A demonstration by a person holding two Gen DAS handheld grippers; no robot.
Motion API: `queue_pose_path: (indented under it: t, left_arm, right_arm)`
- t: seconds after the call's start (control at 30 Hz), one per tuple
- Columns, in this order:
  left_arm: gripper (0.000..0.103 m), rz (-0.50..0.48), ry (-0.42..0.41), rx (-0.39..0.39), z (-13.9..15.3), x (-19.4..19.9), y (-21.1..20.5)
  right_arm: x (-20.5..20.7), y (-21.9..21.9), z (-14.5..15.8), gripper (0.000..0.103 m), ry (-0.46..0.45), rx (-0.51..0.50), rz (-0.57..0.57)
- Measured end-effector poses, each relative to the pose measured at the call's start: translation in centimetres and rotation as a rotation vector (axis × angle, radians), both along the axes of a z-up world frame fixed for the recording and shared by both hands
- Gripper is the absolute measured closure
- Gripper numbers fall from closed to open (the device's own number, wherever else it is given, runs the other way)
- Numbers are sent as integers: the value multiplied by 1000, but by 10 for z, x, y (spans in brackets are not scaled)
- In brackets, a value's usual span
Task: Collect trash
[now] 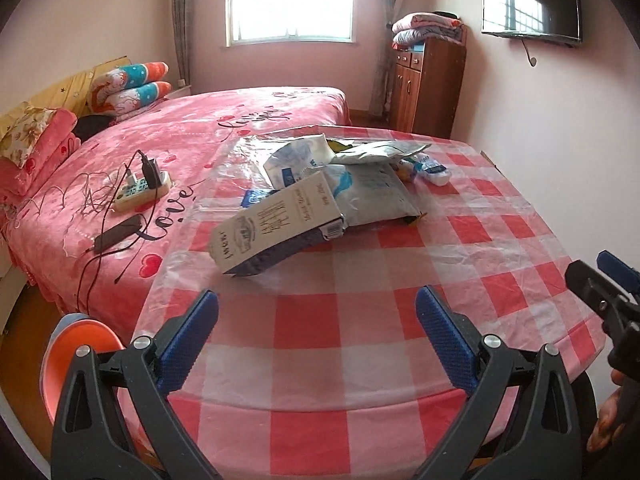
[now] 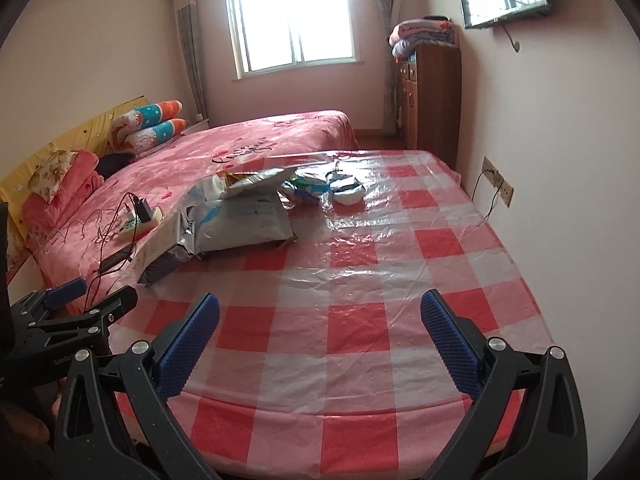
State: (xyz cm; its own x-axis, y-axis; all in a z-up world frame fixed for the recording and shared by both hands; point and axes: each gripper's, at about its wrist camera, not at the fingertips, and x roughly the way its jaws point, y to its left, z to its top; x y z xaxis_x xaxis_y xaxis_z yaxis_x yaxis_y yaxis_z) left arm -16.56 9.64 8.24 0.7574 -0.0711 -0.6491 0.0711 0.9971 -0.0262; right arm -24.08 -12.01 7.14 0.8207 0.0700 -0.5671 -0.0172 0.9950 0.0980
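A heap of trash lies at the far side of the red-checked table [image 1: 360, 312]: a flattened milk carton [image 1: 276, 226], a grey-white plastic mailer bag [image 1: 372, 196], crumpled wrappers [image 1: 300, 156] and a small white bottle [image 1: 434, 170]. In the right wrist view the carton [image 2: 160, 252], the mailer bag [image 2: 244, 220] and a white crumpled cup [image 2: 348, 192] show. My left gripper [image 1: 318, 344] is open and empty, above the near table edge. My right gripper [image 2: 320, 344] is open and empty, to the right of the left one.
A bed with a pink cover [image 1: 160, 152] stands left of the table, with a power strip [image 1: 140, 188], cables and a phone on it. An orange bin [image 1: 76, 356] sits at the lower left. A wooden cabinet [image 1: 424, 84] stands at the back wall.
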Motion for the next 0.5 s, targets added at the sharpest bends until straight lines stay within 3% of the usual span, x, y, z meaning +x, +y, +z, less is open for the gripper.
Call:
queue_pose_path:
  t: [0.2,0.5]
  left_arm:
    - [4,-1,-3,-14,2,-6,6]
    - [4,14,-11,-30,7,-10,15]
  right_arm:
    - [-13,12,13,4,-23,-74,-15]
    - [-21,16,19,4,-36,-80,-11]
